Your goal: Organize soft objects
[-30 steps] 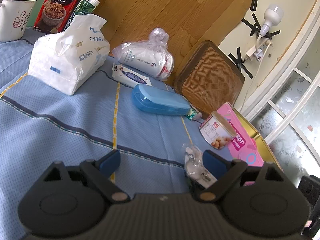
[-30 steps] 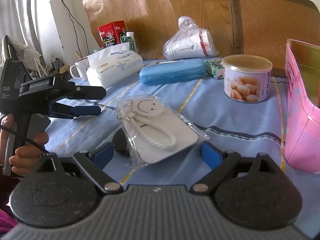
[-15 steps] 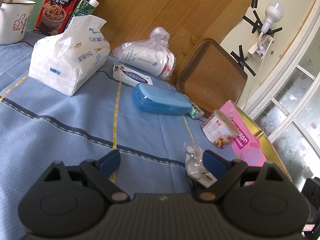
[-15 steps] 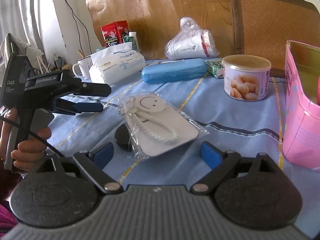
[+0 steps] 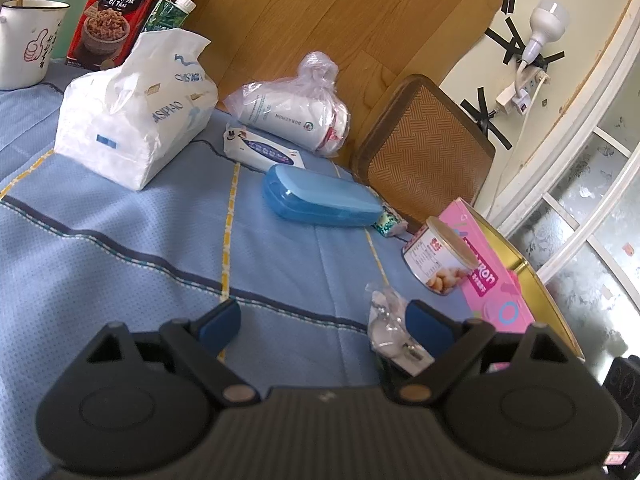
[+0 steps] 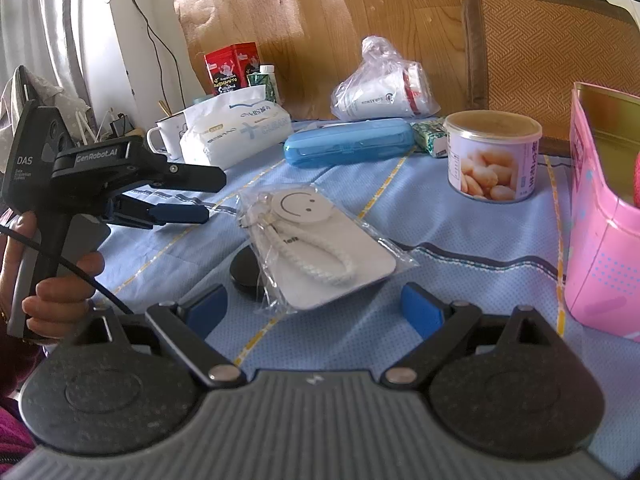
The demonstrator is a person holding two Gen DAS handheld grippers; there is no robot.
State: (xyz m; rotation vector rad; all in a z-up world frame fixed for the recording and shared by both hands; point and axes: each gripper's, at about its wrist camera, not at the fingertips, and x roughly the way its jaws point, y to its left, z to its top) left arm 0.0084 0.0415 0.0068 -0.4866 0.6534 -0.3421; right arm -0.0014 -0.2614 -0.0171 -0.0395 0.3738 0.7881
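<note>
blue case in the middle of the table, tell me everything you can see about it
The blue case is long and slim with rounded ends, made of what looks like glossy hard plastic. A seam runs along its side, and it is closed. It lies flat on the blue tablecloth, apart from both grippers. A white flat box sits just behind one end and a small green packet sits close by the other; whether either touches it is unclear.

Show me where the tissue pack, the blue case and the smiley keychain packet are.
tissue pack (image 5: 132, 120): left wrist view, on its white plastic side.
blue case (image 5: 320, 200): left wrist view, middle of its lid.
smiley keychain packet (image 6: 316, 248): right wrist view, on the white card under the rope loop.
</note>
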